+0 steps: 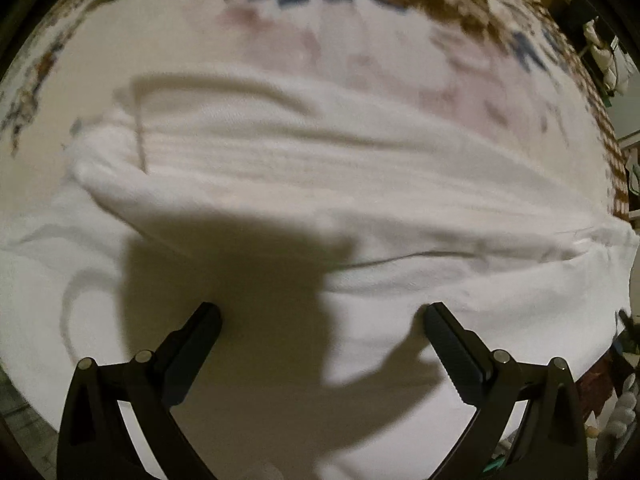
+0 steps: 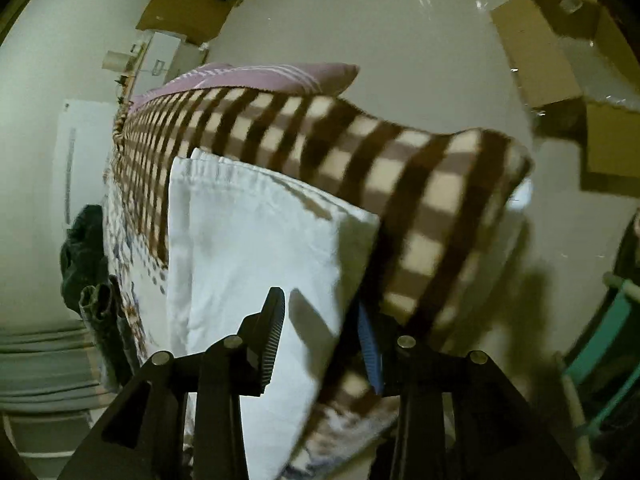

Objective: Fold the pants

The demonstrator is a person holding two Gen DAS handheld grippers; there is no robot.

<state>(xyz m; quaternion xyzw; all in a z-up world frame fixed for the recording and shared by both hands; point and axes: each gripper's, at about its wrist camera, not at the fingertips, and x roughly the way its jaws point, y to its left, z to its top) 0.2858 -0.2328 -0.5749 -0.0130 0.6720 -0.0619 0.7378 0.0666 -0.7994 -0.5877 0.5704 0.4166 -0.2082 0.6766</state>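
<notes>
White pants (image 1: 320, 184) lie folded lengthwise across a flower-patterned bed cover (image 1: 288, 20), filling the left wrist view. My left gripper (image 1: 322, 312) is open and empty, its fingers spread just above the near part of the pants. In the right wrist view the same white pants (image 2: 248, 240) lie on the bed with their edge toward me. My right gripper (image 2: 320, 312) is open with the pants' near end between its fingers; whether it touches the cloth I cannot tell.
A brown and cream checkered blanket (image 2: 360, 152) lies beside the pants along the bed edge. A purple striped pillow (image 2: 256, 76) lies beyond it. Dark clothes (image 2: 86, 252) lie at the left. Cardboard boxes (image 2: 560, 60) stand on the floor.
</notes>
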